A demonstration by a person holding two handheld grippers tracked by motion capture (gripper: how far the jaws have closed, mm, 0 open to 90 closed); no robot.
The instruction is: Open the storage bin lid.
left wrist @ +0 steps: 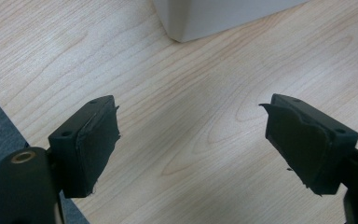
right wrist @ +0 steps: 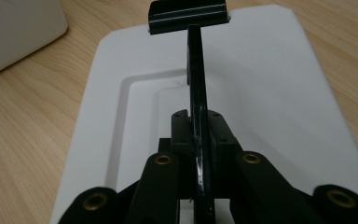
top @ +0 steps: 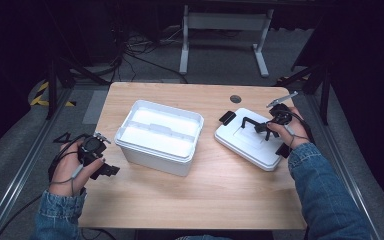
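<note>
Left gripper (top: 111, 170) sits at the table's (top: 195, 205) left edge, jaws wide apart over bare wood, nothing between them; in the left gripper view a corner of the white box (left wrist: 214, 16) is just ahead at top. Middle: the open white box (top: 159, 136), rectangular, no lid on, looks empty inside with an inner ledge or divider; thin-walled plastic, probably light and fairly stiff but smooth, so likely to slide if nudged. Right: the white lid (top: 252, 140) lies flat on the table, well apart from the box, tilted relative to it. Right gripper (top: 264, 127) has its jaws together, clamped on the lid's black handle (right wrist: 198, 93), which stands up as a thin bar along the lid's middle; a black latch (right wrist: 188, 15) sits at the far end. The handle looks like the sensible hold: rigid, central, lid should hang level. Lid seems light; the narrow bar may let it swing or twist. Room: bare wood between lid and box and in front of both. Lid's near corner is close to the right table edge, so watch overhang. Floor cables are behind, off the table.
</note>
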